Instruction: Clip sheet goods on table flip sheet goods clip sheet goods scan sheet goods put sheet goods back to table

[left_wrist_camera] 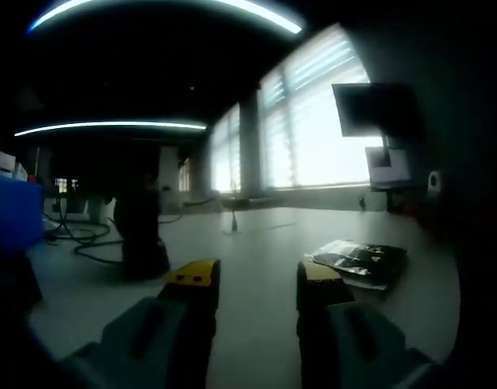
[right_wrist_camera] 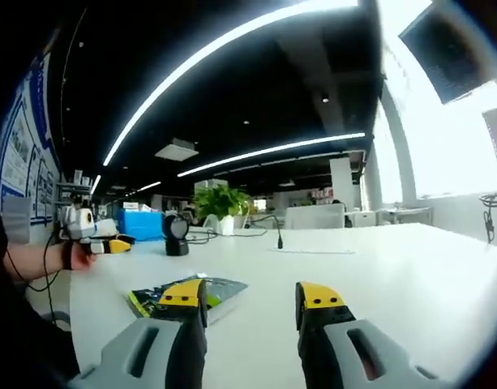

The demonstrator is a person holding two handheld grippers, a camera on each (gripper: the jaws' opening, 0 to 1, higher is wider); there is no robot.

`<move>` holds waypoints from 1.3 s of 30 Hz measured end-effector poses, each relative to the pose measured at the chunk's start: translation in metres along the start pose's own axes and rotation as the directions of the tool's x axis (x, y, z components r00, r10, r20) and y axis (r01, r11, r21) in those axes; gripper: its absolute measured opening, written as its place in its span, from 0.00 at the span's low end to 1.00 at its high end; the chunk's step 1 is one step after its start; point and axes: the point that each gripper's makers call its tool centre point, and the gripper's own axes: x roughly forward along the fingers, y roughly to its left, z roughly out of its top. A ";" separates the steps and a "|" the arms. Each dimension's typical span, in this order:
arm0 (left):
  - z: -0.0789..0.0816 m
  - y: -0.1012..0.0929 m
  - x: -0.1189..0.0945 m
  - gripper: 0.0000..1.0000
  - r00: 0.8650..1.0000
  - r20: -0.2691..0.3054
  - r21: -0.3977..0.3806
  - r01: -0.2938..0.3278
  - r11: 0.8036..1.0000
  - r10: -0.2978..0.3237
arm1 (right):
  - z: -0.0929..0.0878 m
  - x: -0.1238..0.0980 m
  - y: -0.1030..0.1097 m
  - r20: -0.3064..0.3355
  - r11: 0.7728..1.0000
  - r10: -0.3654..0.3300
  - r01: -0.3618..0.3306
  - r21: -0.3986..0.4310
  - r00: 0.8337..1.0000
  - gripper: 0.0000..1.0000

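- Left gripper view is dim: the packet (left_wrist_camera: 359, 262) on the white table (left_wrist_camera: 256, 243) shows as a dark, glossy sheet, its print too dark to read.
- The left gripper (left_wrist_camera: 258, 279) hangs over the table with jaws apart, nothing between the yellow tips; the packet lies just right of the right-hand tip, flat and not touched.
- In the right gripper view the same packet (right_wrist_camera: 220, 289) shows dark green with a yellow edge; the left-hand jaw of the right gripper (right_wrist_camera: 252, 296) hides part of it.
- The right gripper's jaws stand open and hold nothing.
- At the far left of the right gripper view, a hand (right_wrist_camera: 79, 255) holds the left gripper (right_wrist_camera: 110, 244) above the table; the person's body is cut off at the edge.
- A black scanner (right_wrist_camera: 177, 236) stands on the table beyond the packet, well apart from it; it is a dark shape (left_wrist_camera: 143, 235) in the left gripper view.
- A blue box (right_wrist_camera: 143, 224), a plant (right_wrist_camera: 220, 203) and cables (right_wrist_camera: 232, 235) lie farther back; bright windows (left_wrist_camera: 313, 121) wash out the wall.
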 end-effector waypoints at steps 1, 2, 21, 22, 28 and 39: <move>0.000 0.000 0.000 0.30 1.000 0.002 -0.001 0.000 1.000 0.000 | 0.000 0.001 0.004 -0.009 1.000 0.005 -0.005 -0.017 1.000 0.40; 0.001 0.000 0.000 0.30 1.000 0.003 -0.002 -0.001 1.000 0.001 | 0.003 0.003 0.009 -0.006 0.999 0.004 -0.004 -0.036 1.000 0.41; 0.005 -0.001 -0.002 0.30 1.000 0.022 -0.011 0.003 1.000 -0.003 | 0.019 0.024 0.102 0.013 0.997 0.041 -0.040 -0.068 0.999 0.40; 0.005 -0.001 -0.002 0.30 1.000 0.023 -0.009 0.004 1.000 -0.004 | 0.019 0.027 0.107 0.012 0.997 0.049 -0.048 -0.068 0.999 0.40; 0.005 -0.002 -0.001 0.30 1.000 0.023 -0.003 0.006 1.000 -0.006 | 0.014 0.035 0.126 -0.009 0.988 0.051 -0.052 -0.145 0.999 0.39; 0.003 -0.003 0.000 0.30 1.000 0.014 -0.002 0.011 1.000 -0.011 | 0.010 0.041 0.133 -0.024 0.979 0.039 -0.043 -0.198 0.999 0.38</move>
